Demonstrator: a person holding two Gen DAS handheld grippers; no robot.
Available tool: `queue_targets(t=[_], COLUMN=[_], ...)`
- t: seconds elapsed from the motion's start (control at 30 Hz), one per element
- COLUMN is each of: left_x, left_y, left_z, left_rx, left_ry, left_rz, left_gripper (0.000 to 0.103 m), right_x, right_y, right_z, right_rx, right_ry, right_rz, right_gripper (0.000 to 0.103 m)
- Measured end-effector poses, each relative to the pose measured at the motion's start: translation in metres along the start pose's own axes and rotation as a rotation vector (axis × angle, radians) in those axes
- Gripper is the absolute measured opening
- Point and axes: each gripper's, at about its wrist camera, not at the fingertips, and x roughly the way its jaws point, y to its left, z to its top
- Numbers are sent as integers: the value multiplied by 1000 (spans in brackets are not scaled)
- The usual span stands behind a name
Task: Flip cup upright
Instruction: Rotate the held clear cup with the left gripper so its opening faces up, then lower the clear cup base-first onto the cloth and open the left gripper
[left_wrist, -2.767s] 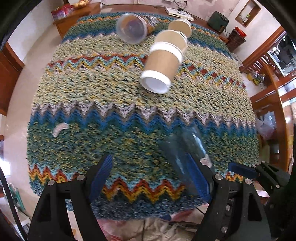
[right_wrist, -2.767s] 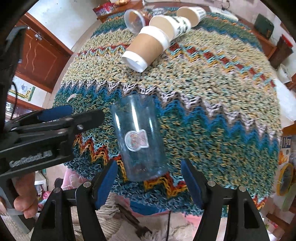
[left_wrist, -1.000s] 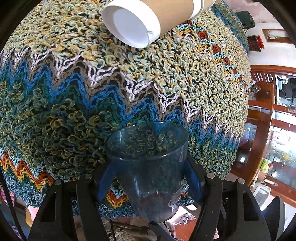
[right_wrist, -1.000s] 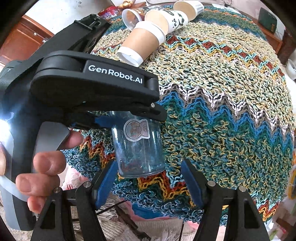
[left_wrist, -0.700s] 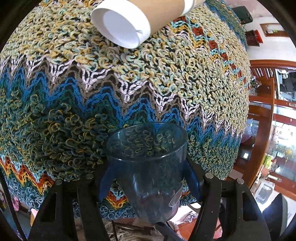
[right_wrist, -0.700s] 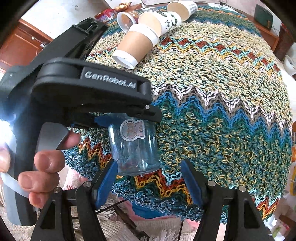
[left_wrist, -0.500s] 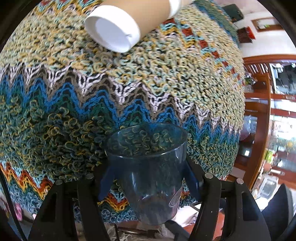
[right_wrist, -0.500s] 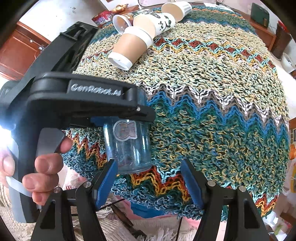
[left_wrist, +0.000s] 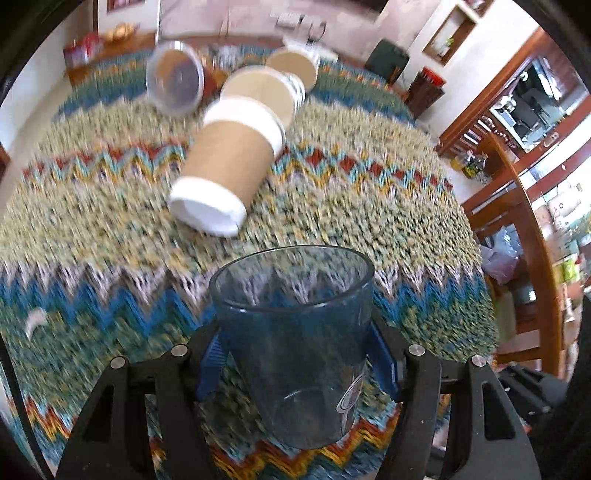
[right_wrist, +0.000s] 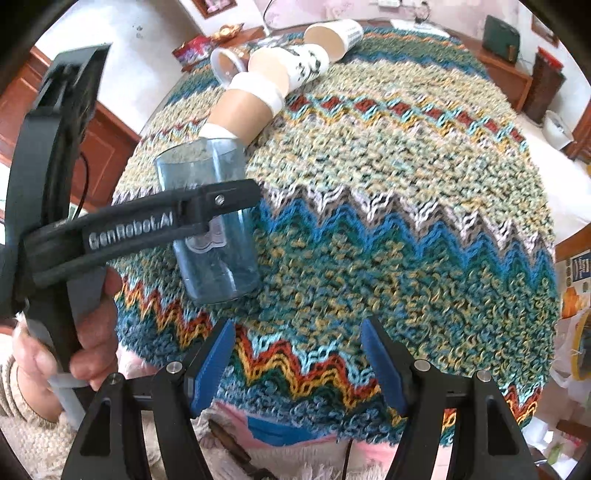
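A clear blue plastic cup (left_wrist: 295, 339) with a round sticker is held between the blue pads of my left gripper (left_wrist: 295, 365), which is shut on it. The cup stands nearly upright, mouth up, at the near edge of the knitted zigzag cloth (left_wrist: 369, 206). In the right wrist view the cup (right_wrist: 212, 229) tilts slightly, its base on or just above the cloth, with the left gripper's arm (right_wrist: 155, 221) across it. My right gripper (right_wrist: 295, 358) is open and empty, to the right of the cup near the table's front edge.
A brown paper cup (left_wrist: 229, 166) with a white sleeve lies on its side mid-table. Behind it lie a clear plastic cup (left_wrist: 175, 83), a patterned paper cup (left_wrist: 266, 92) and another paper cup (left_wrist: 295, 64). A wooden chair (left_wrist: 524, 236) stands at the right.
My left gripper has turned the blue cup from lying down toward upright, mouth up, and the view swung up to show the whole table. My right gripper has drawn back from the cup.
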Motion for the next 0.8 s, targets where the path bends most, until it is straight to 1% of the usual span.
queue_targets(t=[0.13, 0.17, 0.27, 0.33, 0.4, 0.43, 0.57, 0.7, 0.8], left_x=[-5, -7, -9, -6, 3, 1, -7, -16, -20], left_y=[-4, -7, -12, -11, -10, -8, -12, -7, -5], left_z=[0, -1, -5, -7, -10, -13, -22, -30, -39], left_rx=[83, 118, 206, 231, 251, 259, 304, 299, 315], left_ry=[-135, -184, -292, -332, -343, -359, -366, -349, -352], left_rz=[57, 79, 142, 146, 159, 160, 181, 168, 159], left_gripper=[70, 70, 70, 70, 70, 70, 70, 70, 70], right_x=[1, 3, 8, 10, 13, 13, 9, 6, 6], right_y=[5, 7, 9, 10, 11, 12, 13, 15, 14], right_z=[4, 6, 6, 7, 6, 7, 6, 5, 3], right_rx=[4, 3, -12, -20, -27, -31, -36, -33, -30], right_ry=[-35, -38, -35, -31, -28, -28, -37, -40, -35], right_rz=[-27, -34, -66, -79, -93, -99, -123, -139, -145], right_gripper=[72, 72, 71, 71, 71, 71, 71, 71, 71])
